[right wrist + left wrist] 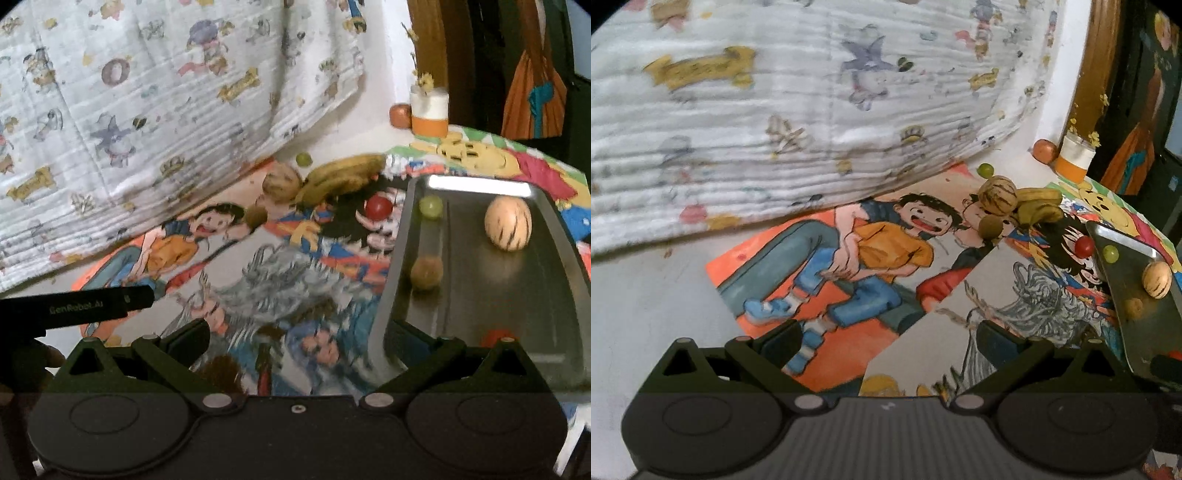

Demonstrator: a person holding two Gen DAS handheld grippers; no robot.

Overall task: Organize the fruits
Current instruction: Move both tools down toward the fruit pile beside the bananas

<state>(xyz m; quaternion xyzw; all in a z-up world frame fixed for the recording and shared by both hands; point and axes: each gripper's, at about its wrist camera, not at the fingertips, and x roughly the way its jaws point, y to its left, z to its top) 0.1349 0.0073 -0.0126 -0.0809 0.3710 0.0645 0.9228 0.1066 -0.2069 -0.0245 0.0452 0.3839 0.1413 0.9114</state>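
tray (480, 295) at 3 o'clock holds a striped melon (508, 223), grape (430, 206) and kiwi (426, 272); bananas (343, 177), tomato (378, 208), a second melon (281, 181) wait outside at 12. both left gripper (886, 338) and right gripper (295, 338) spread wide, empty

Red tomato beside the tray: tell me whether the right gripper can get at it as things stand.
Probably yes. The red tomato lies in the open on the drawings, just left of the tray wall; the right gripper is open and empty, nothing between. The wall leaves one finger little room.
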